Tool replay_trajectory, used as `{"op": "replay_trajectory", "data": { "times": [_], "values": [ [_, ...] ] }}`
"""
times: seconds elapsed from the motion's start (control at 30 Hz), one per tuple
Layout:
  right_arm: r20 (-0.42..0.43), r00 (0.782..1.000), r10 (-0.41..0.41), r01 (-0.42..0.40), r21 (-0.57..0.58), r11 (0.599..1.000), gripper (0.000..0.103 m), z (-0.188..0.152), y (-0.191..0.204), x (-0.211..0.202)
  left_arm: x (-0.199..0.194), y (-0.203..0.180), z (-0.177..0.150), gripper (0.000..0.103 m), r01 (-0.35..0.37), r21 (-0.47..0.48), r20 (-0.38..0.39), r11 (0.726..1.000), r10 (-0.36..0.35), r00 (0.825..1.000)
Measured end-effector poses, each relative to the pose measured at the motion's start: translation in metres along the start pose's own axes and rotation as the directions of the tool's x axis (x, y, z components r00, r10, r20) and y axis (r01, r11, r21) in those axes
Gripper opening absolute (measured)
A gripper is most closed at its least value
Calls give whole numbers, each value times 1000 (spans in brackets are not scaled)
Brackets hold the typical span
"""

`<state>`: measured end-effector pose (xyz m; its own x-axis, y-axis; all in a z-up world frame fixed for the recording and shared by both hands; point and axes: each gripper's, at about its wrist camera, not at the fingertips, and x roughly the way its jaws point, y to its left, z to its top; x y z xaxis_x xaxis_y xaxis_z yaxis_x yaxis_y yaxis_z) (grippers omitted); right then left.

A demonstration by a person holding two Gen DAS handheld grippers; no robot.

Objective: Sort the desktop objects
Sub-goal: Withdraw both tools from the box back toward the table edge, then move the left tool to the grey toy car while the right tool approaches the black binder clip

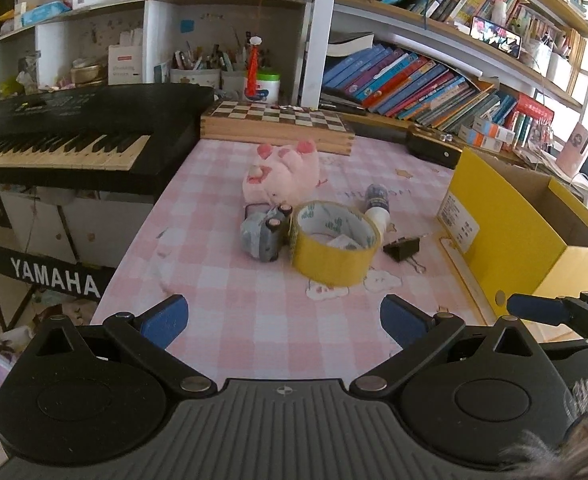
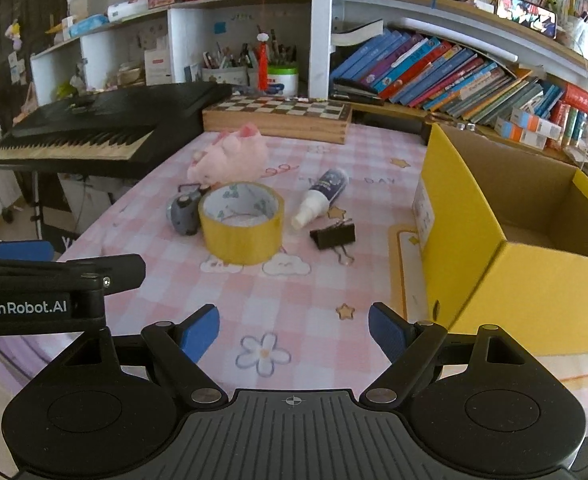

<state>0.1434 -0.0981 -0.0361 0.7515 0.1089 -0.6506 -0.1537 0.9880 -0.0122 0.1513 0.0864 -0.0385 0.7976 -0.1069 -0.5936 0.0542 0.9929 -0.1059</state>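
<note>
desktop clutter awaits sorting

both the left hand-held gripper (image 1: 284,320) and right hand-held gripper (image 2: 294,330) are held wide open and empty over the worktop (image 2: 313,288). a yellow tape roll (image 2: 241,222) lies left of the yellow box (image 2: 533,280), with a binder clip (image 2: 332,235) and spray bottle (image 2: 321,197) between them.

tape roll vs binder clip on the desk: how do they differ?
The tape roll is yellow, round and hollow, with something pale lying inside its core; the binder clip is black, wedge-shaped, with wire handles. The tape roll is far bulkier than the binder clip. The tape roll touches the grey toy car, while the binder clip lies on its own, nearer the yellow box. Both rest on the pink checked cloth, clear of both grippers.
</note>
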Motion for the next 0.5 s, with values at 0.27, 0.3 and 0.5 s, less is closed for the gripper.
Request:
{"op": "replay_trajectory", "data": {
  "times": [0.27,0.3,0.5],
  "values": [
    [-2,1000,-7,7,33,999,84,13,-1,31,33,5,17,103,-15,21,-13,1000,15,1000],
    [1,1000,-13,13,33,999,84,14,0,34,38,7,19,103,-21,18,-12,1000,21,1000],
    [16,993,-114,113,60,992,82,24,-8,55,67,15,32,100,-57,24,-28,998,57,998]
  ]
}}
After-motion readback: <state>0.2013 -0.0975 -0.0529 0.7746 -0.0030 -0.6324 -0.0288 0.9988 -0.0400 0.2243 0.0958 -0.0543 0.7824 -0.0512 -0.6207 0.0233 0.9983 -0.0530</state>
